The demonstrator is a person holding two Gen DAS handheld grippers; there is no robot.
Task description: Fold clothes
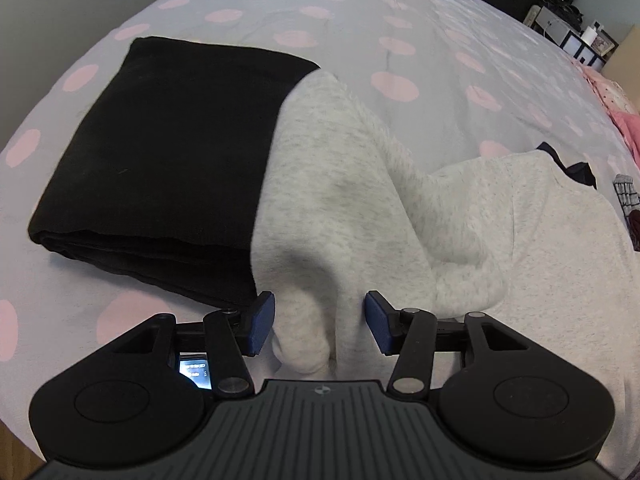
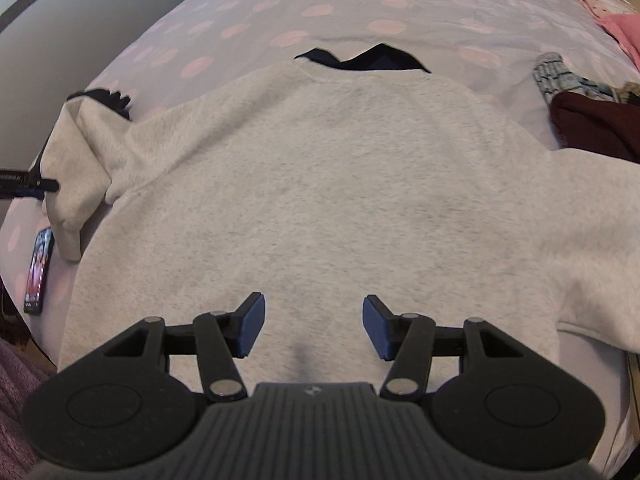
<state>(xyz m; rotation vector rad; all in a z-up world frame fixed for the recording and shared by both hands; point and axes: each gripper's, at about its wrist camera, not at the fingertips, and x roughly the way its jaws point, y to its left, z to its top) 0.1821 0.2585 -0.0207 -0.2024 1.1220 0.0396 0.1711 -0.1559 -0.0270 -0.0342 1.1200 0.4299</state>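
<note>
A light grey sweatshirt (image 2: 320, 184) lies spread flat on the bed, dark collar lining at its far edge. In the left wrist view its left sleeve (image 1: 320, 208) is bunched up and rises between the jaws of my left gripper (image 1: 319, 322), which stand open around the sleeve end. My right gripper (image 2: 313, 326) is open and empty, just above the sweatshirt's near hem. The left gripper's black tip (image 2: 28, 186) shows at the sleeve in the right wrist view.
A folded black garment (image 1: 160, 160) lies left of the sleeve. The bedsheet (image 1: 360, 20) is pale with pink dots. A phone (image 2: 38, 272) lies at the bed's left edge. A maroon garment (image 2: 592, 128) and a patterned cloth (image 2: 556, 74) lie right. Shelves (image 1: 572, 36) stand beyond.
</note>
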